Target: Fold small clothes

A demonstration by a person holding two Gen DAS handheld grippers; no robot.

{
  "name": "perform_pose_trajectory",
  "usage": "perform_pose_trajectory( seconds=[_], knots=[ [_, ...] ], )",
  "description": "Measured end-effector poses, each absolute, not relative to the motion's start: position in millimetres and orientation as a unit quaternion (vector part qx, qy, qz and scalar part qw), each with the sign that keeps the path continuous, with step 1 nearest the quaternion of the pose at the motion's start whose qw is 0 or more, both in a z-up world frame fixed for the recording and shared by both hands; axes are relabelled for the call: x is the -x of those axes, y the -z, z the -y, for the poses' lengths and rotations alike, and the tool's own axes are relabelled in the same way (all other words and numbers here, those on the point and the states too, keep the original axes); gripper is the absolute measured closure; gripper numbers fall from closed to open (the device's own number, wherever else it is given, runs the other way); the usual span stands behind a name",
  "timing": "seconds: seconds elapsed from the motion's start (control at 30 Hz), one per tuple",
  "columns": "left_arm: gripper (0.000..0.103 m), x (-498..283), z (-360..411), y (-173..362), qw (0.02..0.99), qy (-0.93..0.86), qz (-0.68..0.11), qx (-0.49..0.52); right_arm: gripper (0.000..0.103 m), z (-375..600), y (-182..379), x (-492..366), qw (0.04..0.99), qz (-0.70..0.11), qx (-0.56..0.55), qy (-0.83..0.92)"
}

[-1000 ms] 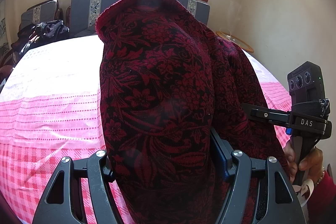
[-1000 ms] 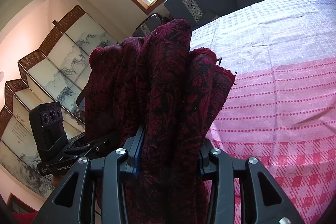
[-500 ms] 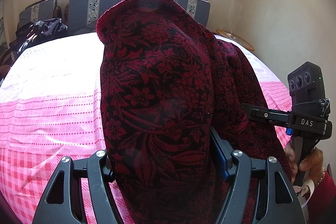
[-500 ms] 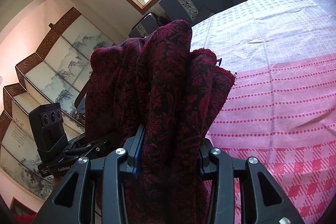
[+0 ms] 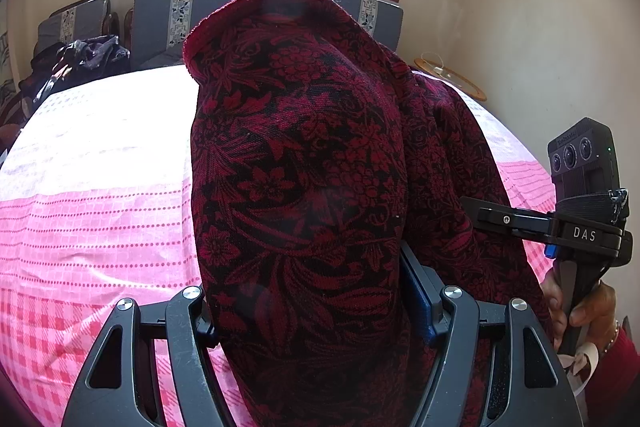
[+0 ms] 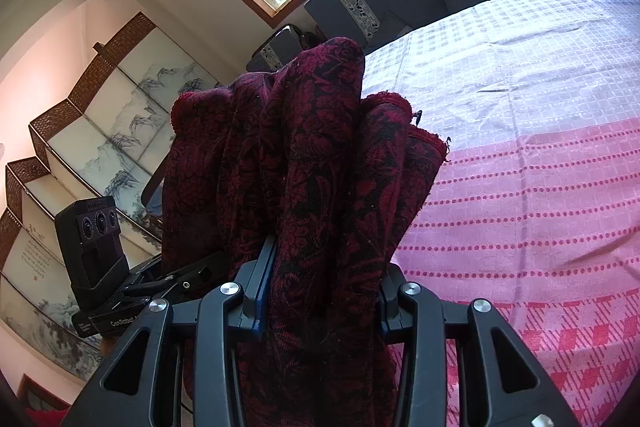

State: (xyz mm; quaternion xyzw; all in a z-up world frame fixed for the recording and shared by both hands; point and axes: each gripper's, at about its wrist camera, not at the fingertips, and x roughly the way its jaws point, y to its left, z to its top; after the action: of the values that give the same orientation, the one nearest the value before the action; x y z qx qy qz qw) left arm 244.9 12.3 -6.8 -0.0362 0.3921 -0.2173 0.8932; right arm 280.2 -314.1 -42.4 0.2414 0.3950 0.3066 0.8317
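Note:
A dark red cloth with a black flower pattern (image 5: 304,163) hangs between both grippers, above the bed. My left gripper (image 5: 308,291) is shut on a broad bunch of it; the fabric drapes over the jaws and hides the fingertips. In the right wrist view the same cloth (image 6: 316,163) stands in several upright folds, and my right gripper (image 6: 320,279) is shut on them. The right gripper's body and a hand (image 5: 580,303) show at the right of the left wrist view. The left gripper's body (image 6: 100,259) shows at the left of the right wrist view.
Under the cloth lies a bed with a pink and white checked cover (image 5: 92,211), also (image 6: 532,187). Grey cushioned seats (image 5: 160,15) with dark clothes (image 5: 76,63) stand under the window. A painted folding screen (image 6: 80,131) lines one wall.
The bed cover has slid slightly in both views as the grippers drifted a little with the cloth. Both grips look the same.

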Motion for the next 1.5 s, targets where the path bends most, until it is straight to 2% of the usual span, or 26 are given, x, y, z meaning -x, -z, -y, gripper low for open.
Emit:
perform_pose_trajectory(
  seconds=[0.97, 1.07, 1.2, 1.3, 1.43, 1.5],
  knots=[
    [0.033, -250, -12, 29, 0.886, 0.207, -0.411, 0.054, 0.066, 278, 58, -271, 0.836, -0.416, -0.222, -0.280],
    [0.032, -248, -13, 32, 0.887, 0.205, -0.409, 0.061, 0.066, 270, 58, -270, 0.842, -0.415, -0.208, -0.275],
    [0.025, -245, -16, 35, 0.893, 0.196, -0.399, 0.063, 0.066, 262, 57, -269, 0.850, -0.410, -0.195, -0.267],
    [0.022, -240, -16, 36, 0.901, 0.188, -0.386, 0.062, 0.062, 254, 57, -265, 0.863, -0.401, -0.176, -0.252],
    [0.018, -233, -15, 35, 0.914, 0.172, -0.364, 0.054, 0.049, 241, 51, -253, 0.885, -0.384, -0.144, -0.221],
    [0.016, -230, -17, 33, 0.920, 0.164, -0.352, 0.052, 0.047, 238, 48, -251, 0.891, -0.377, -0.138, -0.213]
  ],
)
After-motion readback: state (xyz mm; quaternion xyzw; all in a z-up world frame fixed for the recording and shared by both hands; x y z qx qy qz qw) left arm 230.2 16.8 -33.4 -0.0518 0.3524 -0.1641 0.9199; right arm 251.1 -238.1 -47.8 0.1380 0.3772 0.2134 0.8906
